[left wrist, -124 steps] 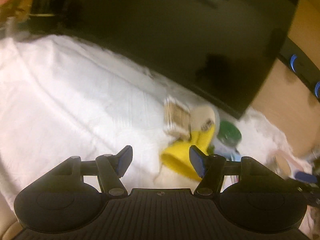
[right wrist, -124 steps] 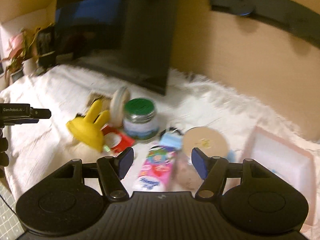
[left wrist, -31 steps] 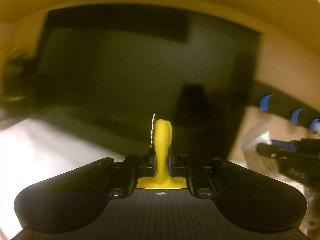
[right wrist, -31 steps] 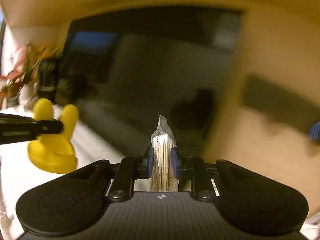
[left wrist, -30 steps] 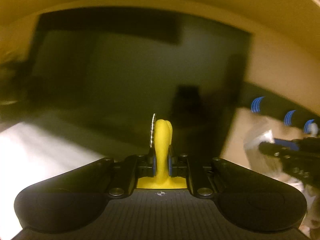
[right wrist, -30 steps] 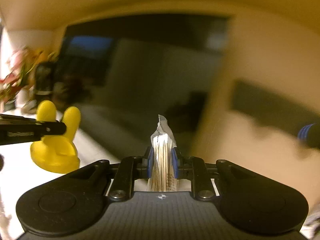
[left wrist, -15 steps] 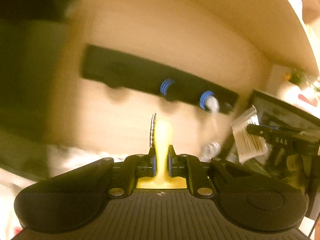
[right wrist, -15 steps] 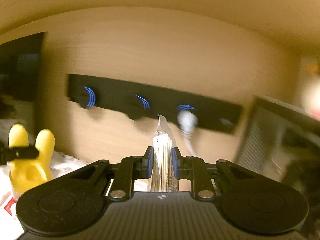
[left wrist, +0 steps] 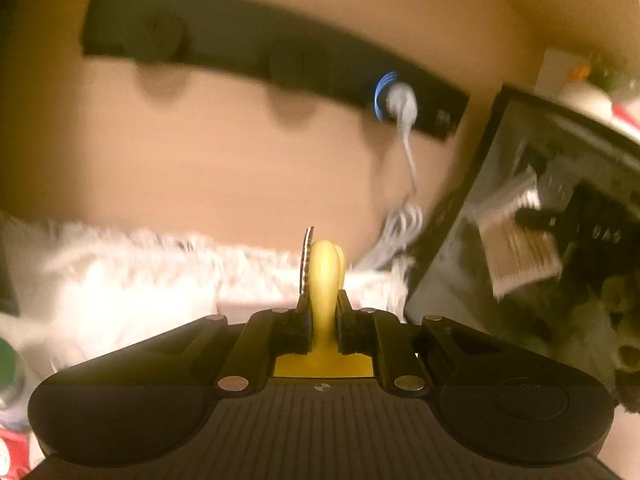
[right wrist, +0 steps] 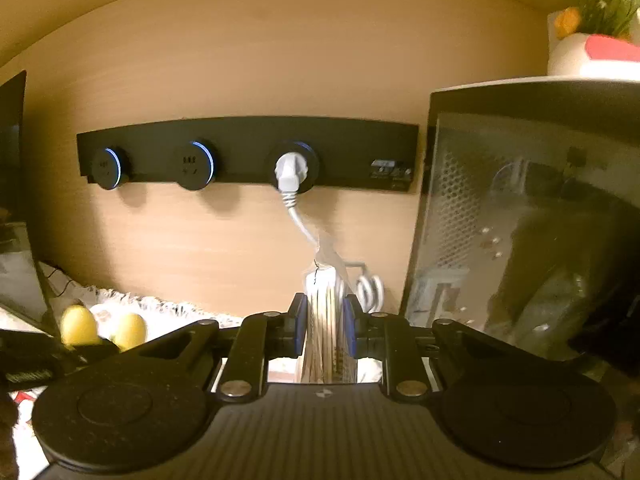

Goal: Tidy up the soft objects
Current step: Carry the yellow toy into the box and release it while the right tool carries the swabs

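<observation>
Between left jaws, yellow bunny toy (left wrist: 325, 280); between right jaws, cotton-swab packet (right wrist: 326, 320).

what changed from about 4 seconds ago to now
Both went from open over the clutter to shut and lifted: the left hand-held gripper took the yellow bunny toy, and the right hand-held gripper took the bag of cotton swabs. Both views swung right, from the dark monitor to the outlet strip and computer case. Both grips are unchanged over the last second.
</observation>
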